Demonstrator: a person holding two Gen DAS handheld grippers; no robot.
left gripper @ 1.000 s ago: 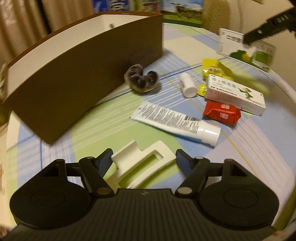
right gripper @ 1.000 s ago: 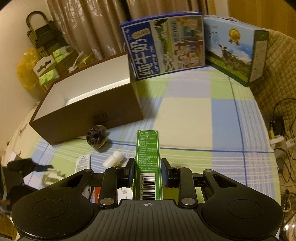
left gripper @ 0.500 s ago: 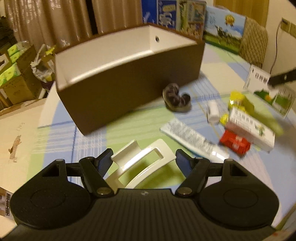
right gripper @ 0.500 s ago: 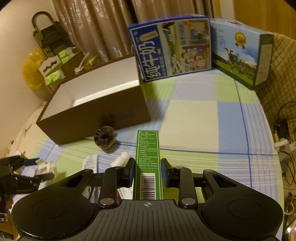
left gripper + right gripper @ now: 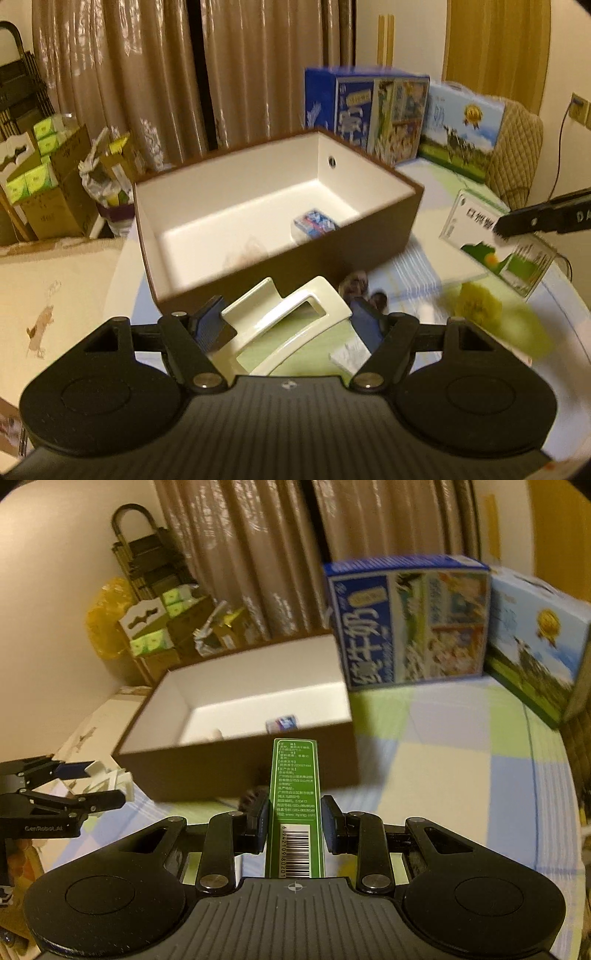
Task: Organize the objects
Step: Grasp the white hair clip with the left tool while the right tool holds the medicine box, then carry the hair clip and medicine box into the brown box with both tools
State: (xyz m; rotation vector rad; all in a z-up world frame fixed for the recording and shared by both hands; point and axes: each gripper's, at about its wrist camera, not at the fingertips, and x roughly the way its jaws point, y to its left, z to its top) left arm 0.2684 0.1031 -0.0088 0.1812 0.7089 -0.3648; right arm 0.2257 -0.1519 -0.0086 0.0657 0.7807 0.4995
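While both tongs carry a load, the step in hand looks like the carry toward the brown storage box (image 5: 280, 236), which fills the middle of the left-wrist frame and the left centre of the right-wrist frame. The left tongs (image 5: 288, 323) are clamped on a cream plastic clip-like piece (image 5: 284, 314) with a rectangular slot, held low in the frame just in front of the box's near wall. The right tongs (image 5: 293, 823) are clamped on the narrow edges of a green medicine carton (image 5: 295, 805), barcode end toward the camera, its far end overlapping the box's near wall in the picture.

Inside the white-lined box lies a small blue-and-white packet (image 5: 316, 223) toward its right end; a pale, blurred item shows near its front wall, too indistinct to name. On the checked worktop (image 5: 461, 768), at the lower right of the left-wrist frame, a yellow packet (image 5: 476, 304) and other small items wait unsorted.

My judgement: the next move calls for lifting each load over the near rim, then parting the tongs well inside so nothing catches the wall or lands on the packet.
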